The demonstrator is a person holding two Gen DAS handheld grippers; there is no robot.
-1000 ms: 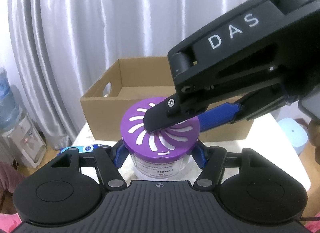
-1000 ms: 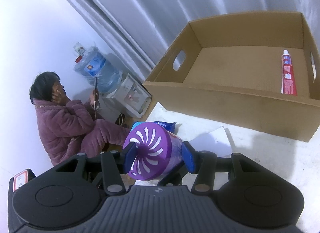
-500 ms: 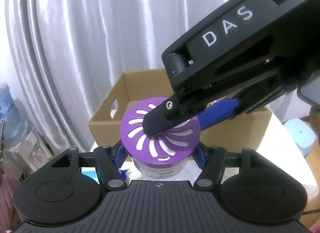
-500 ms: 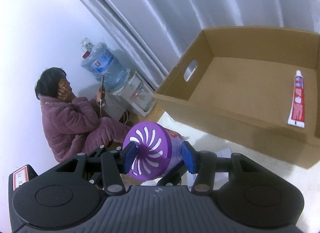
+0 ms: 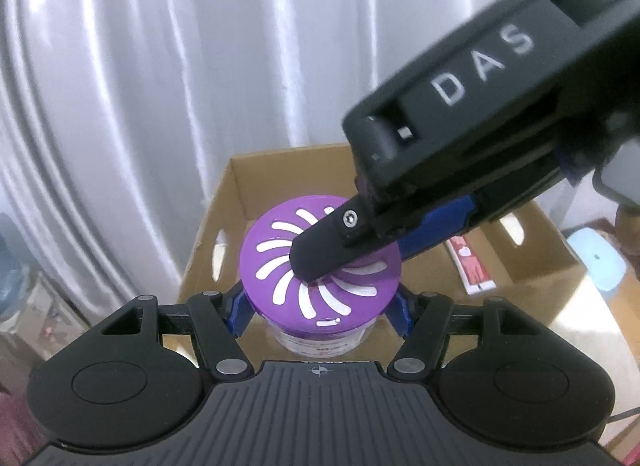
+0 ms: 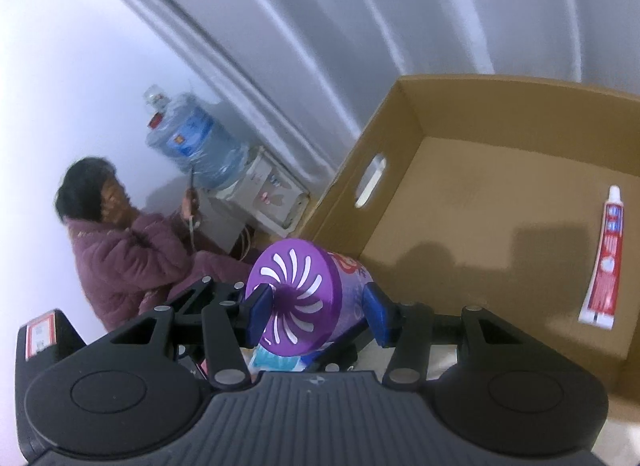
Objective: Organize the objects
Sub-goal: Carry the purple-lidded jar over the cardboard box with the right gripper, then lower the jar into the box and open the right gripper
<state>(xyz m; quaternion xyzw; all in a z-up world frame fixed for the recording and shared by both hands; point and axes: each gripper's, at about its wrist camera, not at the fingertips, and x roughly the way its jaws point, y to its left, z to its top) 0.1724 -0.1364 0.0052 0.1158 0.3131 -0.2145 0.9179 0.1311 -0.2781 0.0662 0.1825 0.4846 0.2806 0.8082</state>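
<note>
Both your grippers clamp one round jar [image 5: 320, 286]: left gripper [image 5: 320, 312] on its clear body, right gripper [image 6: 316, 306] across its slotted purple lid, "DAS" printed on its housing. It hangs over the cardboard box [image 6: 400, 153] holding a red-and-white tube [image 6: 604, 266].

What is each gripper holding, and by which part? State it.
Both hold the clear jar with the purple slotted lid: left gripper clamps its sides just under the lid; right gripper pinches lid top and base.
</note>
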